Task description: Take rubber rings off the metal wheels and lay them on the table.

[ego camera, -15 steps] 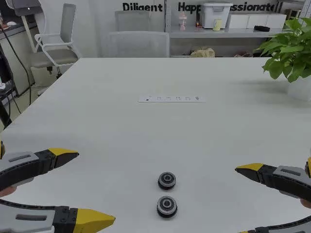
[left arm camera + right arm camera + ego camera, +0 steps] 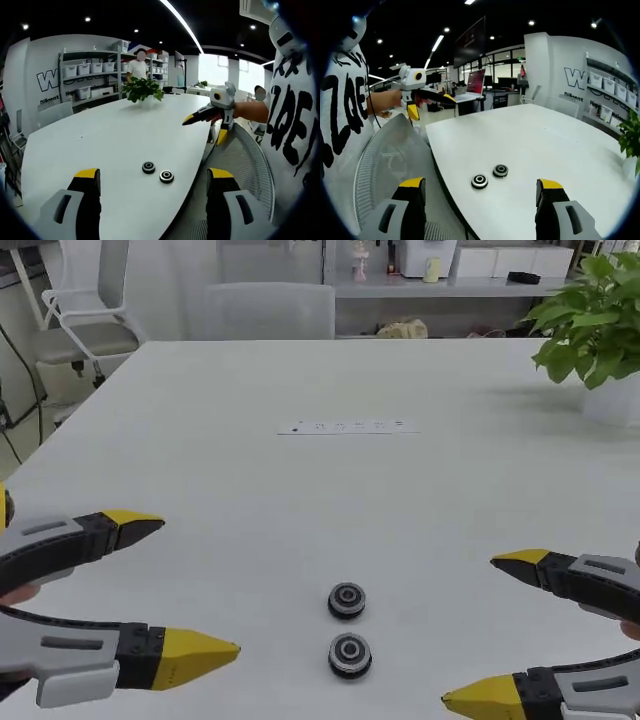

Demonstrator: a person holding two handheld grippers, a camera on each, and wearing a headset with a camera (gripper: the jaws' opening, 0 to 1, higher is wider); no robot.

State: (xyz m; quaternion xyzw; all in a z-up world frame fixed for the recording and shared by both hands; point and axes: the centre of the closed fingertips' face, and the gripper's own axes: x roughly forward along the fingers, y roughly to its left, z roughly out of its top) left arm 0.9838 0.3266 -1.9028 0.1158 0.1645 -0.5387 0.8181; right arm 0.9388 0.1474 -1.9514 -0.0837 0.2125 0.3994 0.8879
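Observation:
Two small metal wheels with black rubber rings lie flat on the white table, one [image 2: 347, 601] just behind the other [image 2: 350, 656]. They also appear as wheels [image 2: 148, 167] [image 2: 167, 176] in the left gripper view and wheels [image 2: 500, 171] [image 2: 479, 181] in the right gripper view. My left gripper [image 2: 185, 585] is open at the table's near left, well left of the wheels, holding nothing. My right gripper [image 2: 487, 628] is open at the near right, also apart from them. The right gripper [image 2: 202, 127] crosses the left gripper view; the left gripper [image 2: 432, 105] crosses the right one.
A white power strip [image 2: 347, 426] lies at the table's middle. A potted plant [image 2: 598, 330] stands at the far right edge. Chairs [image 2: 268, 310] and shelves line the far side. A mesh chair back [image 2: 395, 160] is near the person.
The head camera has tilted down a little. The right gripper's lower jaw has come further into view; the left gripper has barely shifted. The wheels have not moved.

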